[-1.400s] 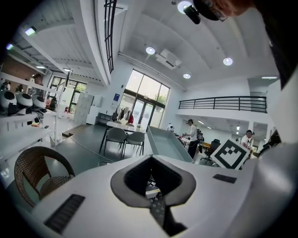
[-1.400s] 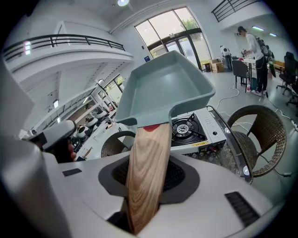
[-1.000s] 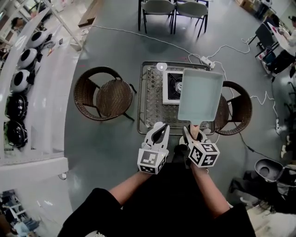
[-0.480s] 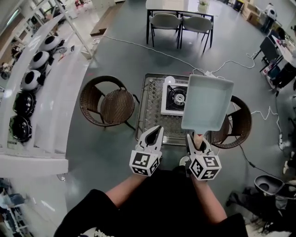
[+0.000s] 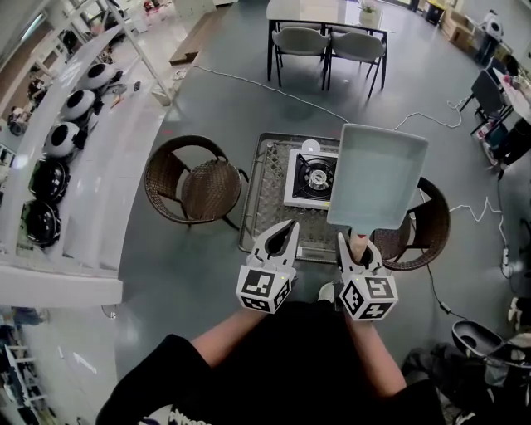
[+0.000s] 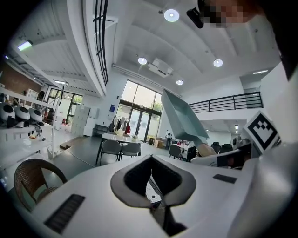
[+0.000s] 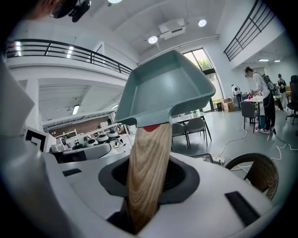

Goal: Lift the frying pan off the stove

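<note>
— What is standing around the low table (image 5: 264,203)?
— One wicker chair (image 5: 192,181) is sitting at its left, another (image 5: 427,236) at its right. Beyond, two grey chairs (image 5: 300,41) are facing a white table (image 5: 319,8), and a white cable (image 5: 249,81) is trailing across the floor.

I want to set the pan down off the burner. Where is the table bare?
The table is bare left of the stove, toward the left wicker chair, and along its near edge. The frying pan hides its right side.
</note>
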A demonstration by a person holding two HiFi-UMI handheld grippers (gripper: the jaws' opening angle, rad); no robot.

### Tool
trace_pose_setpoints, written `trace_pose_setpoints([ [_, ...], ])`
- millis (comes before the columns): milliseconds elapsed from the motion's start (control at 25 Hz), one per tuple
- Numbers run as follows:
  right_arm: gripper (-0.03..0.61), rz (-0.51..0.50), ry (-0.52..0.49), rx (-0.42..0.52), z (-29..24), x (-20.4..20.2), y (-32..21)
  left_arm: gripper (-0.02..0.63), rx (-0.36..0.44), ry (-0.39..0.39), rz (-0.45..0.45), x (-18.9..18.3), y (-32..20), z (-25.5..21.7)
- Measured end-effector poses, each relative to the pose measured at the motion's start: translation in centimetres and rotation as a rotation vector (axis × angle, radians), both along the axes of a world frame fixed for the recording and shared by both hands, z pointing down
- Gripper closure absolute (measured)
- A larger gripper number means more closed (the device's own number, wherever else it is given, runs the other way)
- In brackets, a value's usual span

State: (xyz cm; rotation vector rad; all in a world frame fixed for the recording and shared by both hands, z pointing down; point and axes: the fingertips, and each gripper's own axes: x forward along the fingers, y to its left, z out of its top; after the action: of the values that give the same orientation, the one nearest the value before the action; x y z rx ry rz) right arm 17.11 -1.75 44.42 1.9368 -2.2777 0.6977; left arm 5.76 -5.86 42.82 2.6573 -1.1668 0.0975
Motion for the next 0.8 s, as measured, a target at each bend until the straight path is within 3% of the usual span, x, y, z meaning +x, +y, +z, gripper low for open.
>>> trace_pose_setpoints([
  [560,0.455,-0.006,0.041,0.068,-2.1,-0.5,-1.6,0.600,0.030,-0.011,-0.016,-0.6,-1.8,-0.6],
  [800,0.455,0.003,0.041,0.055,-1.6,-0.5,-1.8,0.600,0.052,0.003,-0.010,-0.6,-2.0,-1.2],
])
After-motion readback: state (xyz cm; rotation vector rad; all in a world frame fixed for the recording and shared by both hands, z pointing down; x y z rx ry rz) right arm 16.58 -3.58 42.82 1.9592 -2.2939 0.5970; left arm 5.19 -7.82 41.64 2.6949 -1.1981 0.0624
